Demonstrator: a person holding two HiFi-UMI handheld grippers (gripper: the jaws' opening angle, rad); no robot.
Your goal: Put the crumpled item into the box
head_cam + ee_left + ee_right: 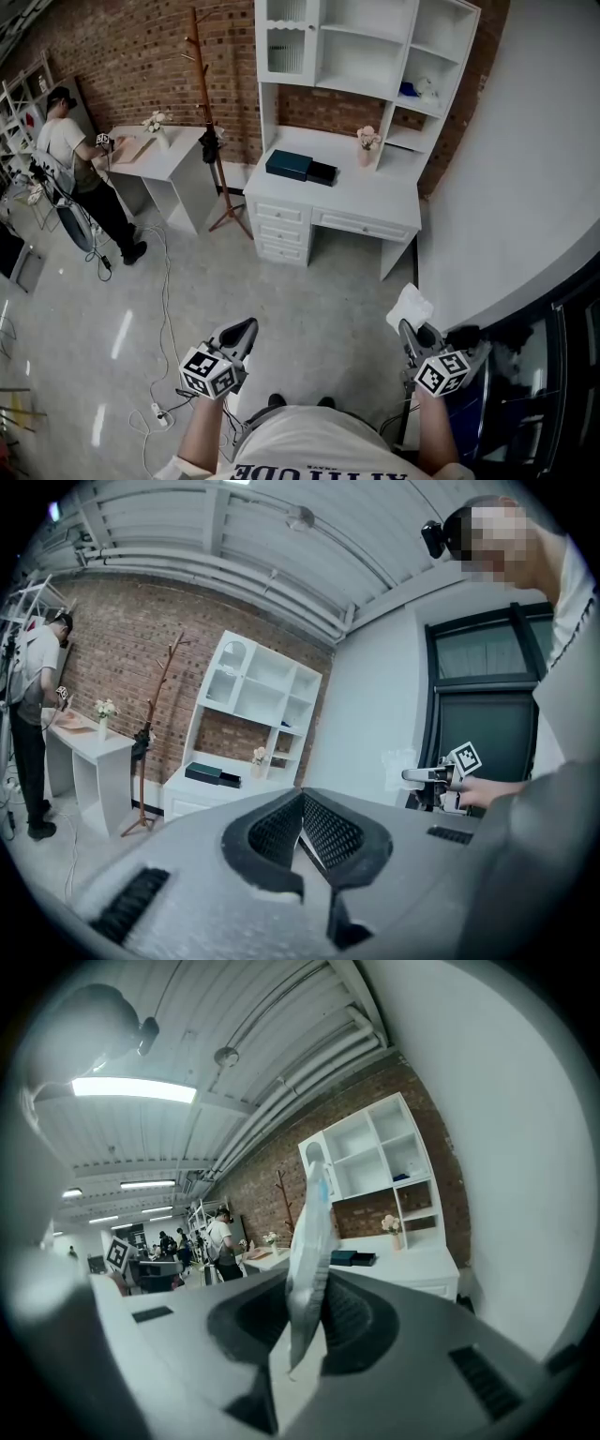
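Progress is at the carrying step. The right tool (410, 330) is clenched on the crumpled white item (410, 306), held in the air. The left tool (242, 334) is closed and empty. The dark box (300, 166) waits on the white tabletop (375, 202), well apart.

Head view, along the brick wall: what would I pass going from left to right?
Person at the small table → white flowers on it → wooden coat stand → dark box on the white desk → pink flowers.
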